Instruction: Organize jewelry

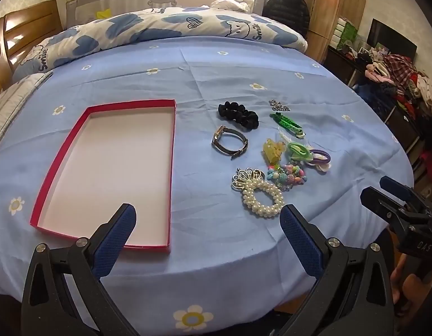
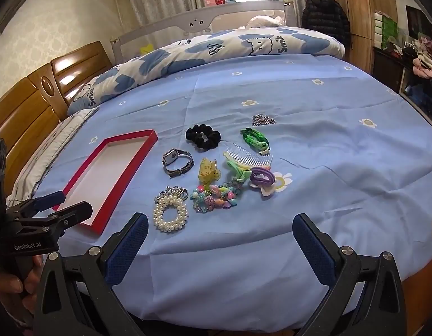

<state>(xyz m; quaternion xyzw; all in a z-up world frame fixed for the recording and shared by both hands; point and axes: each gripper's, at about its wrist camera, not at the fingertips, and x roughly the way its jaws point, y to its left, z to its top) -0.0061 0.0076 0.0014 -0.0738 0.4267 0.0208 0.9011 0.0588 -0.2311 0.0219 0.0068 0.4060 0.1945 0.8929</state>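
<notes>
Jewelry (image 1: 260, 151) beyond open tongs (image 1: 207, 229), untouched

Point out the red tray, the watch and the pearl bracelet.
red tray (image 1: 174, 151): left wrist view, on its right wall.
watch (image 2: 171, 157): right wrist view, on its face.
pearl bracelet (image 1: 274, 193): left wrist view, on the bead ring's right side.
</notes>
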